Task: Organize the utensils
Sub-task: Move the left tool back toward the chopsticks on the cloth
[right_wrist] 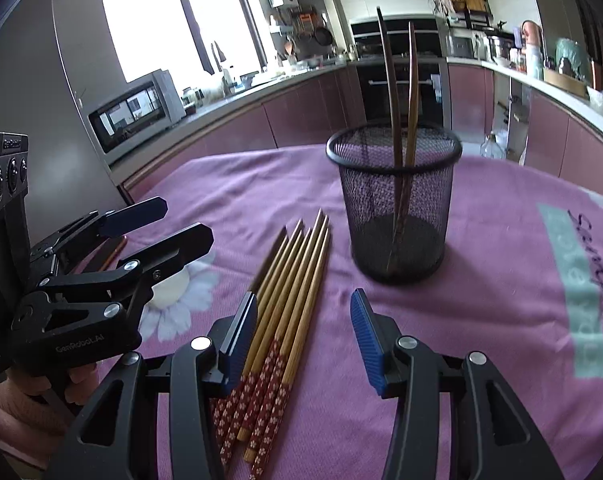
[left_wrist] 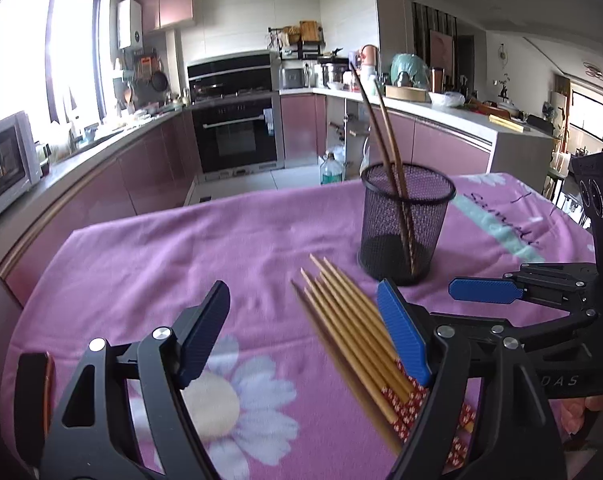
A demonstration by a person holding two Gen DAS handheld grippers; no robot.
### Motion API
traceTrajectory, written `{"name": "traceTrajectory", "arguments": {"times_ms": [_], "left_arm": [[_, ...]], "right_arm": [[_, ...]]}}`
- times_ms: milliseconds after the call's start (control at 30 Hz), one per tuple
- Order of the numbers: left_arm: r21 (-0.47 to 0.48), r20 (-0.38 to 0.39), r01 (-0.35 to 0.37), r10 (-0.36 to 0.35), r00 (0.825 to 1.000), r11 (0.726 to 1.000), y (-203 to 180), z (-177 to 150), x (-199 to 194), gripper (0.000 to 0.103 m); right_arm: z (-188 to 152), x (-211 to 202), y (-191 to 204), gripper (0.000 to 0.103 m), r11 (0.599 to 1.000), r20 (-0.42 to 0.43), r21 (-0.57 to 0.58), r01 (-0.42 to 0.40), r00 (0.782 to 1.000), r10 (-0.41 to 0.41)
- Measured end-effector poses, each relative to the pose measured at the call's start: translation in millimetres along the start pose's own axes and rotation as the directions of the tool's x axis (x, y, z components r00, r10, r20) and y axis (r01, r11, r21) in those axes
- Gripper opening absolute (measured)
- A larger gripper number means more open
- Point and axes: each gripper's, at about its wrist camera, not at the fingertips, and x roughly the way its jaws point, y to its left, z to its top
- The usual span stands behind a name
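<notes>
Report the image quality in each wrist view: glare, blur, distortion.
Left wrist view: the window is blown out white, fisheye bends the counter edge, and the chopsticks on the cloth smear toward the bottom. Right wrist view: its window also glares, the mesh cup is slightly soft, and the frame corners vignette dark.

- The bamboo chopsticks (left_wrist: 353, 332) lose their patterned ends behind the left gripper's finger (left_wrist: 403, 334).
- The mesh cup (right_wrist: 395, 204) veils the lower parts of two dark chopsticks (right_wrist: 389, 92).
- The person's hand (right_wrist: 25, 404) is cut off at the frame edge.
</notes>
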Motion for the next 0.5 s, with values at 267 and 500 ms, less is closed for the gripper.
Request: {"name": "traceTrajectory", "arguments": {"times_ms": [267, 500], "left_arm": [[-0.010, -0.052, 0.007, -0.008, 0.999, 1.000, -4.4, -12.9, 9.7, 0.075], [-0.020, -0.116, 0.029, -0.031, 0.993, 0.999, -3.8, -23.6, 22.6, 0.070]], "right_arm": [[-11.6, 10.3, 3.2, 0.046, 1.000, -0.042, 0.019, -0.002, 0.999, 0.002], [-16.4, 16.0, 2.7, 0.046, 1.000, -0.073, 0.022, -0.005, 0.997, 0.006]]}}
